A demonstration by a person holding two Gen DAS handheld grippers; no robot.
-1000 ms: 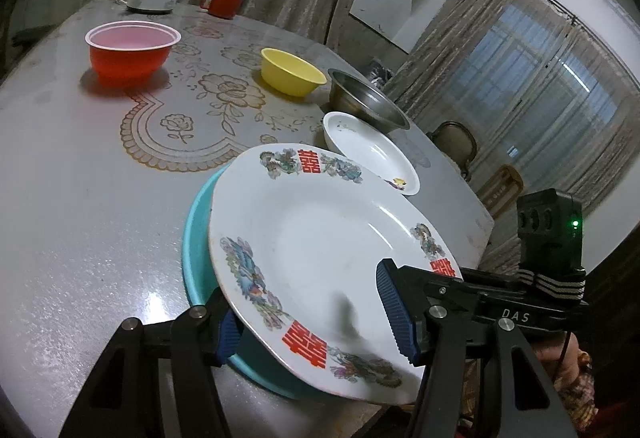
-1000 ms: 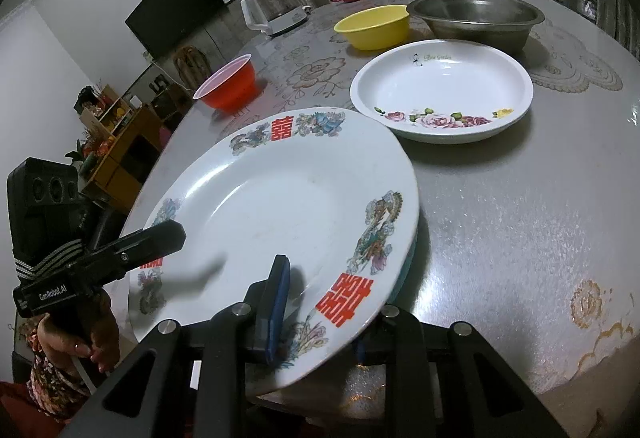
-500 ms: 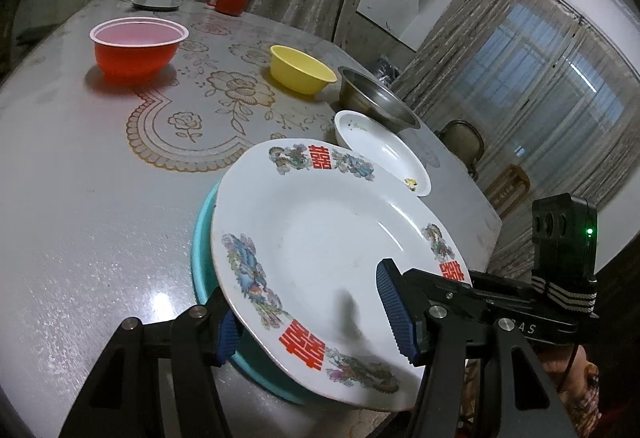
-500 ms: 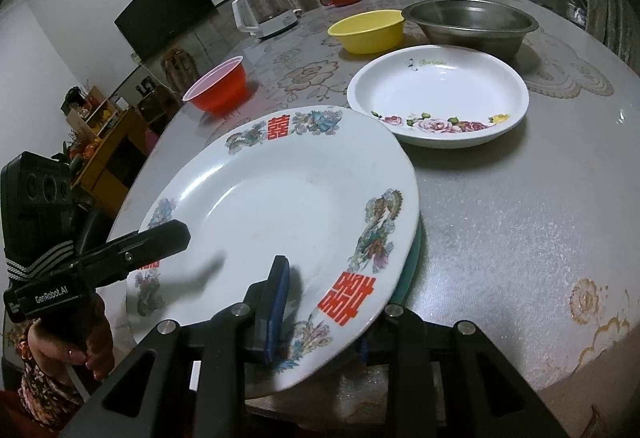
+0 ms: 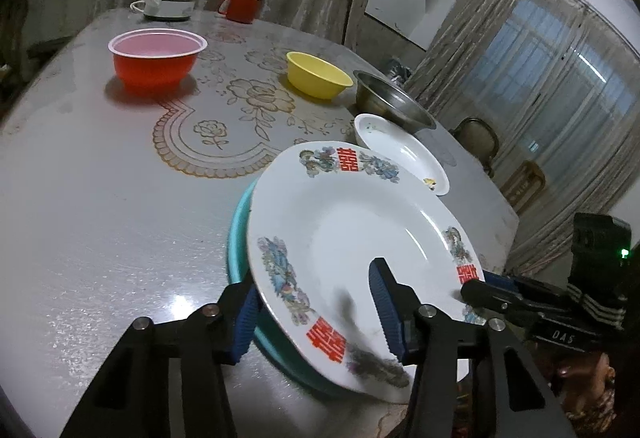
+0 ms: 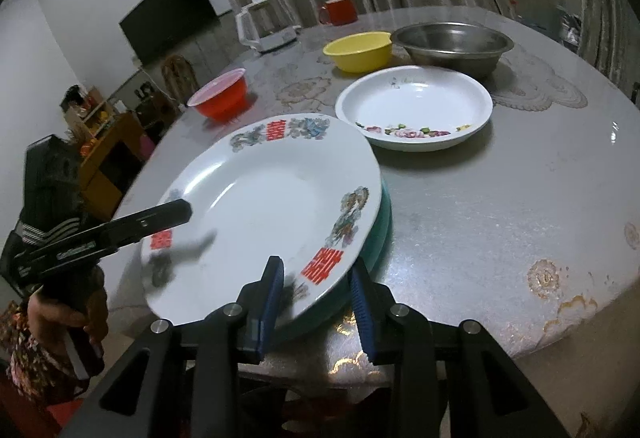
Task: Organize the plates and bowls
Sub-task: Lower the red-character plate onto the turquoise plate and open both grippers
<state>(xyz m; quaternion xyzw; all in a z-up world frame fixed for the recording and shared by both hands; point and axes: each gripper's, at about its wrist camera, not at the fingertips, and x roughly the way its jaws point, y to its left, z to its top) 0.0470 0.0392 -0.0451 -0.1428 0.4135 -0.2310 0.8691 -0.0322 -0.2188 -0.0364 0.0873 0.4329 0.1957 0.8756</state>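
- The white plate (image 5: 352, 234) is stacked on a teal plate (image 5: 240, 222) at the table's (image 5: 100, 198) near edge, seemingly tilted.
- Its rim is straddled by the closing left gripper (image 5: 316, 310).
- The right gripper (image 6: 318, 302) is opening around the rim.

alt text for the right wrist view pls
The right gripper, jaws opening, straddles the near rim of a large white decorated plate stacked on a teal plate; the left gripper reaches over its opposite rim, with more dishes beyond.
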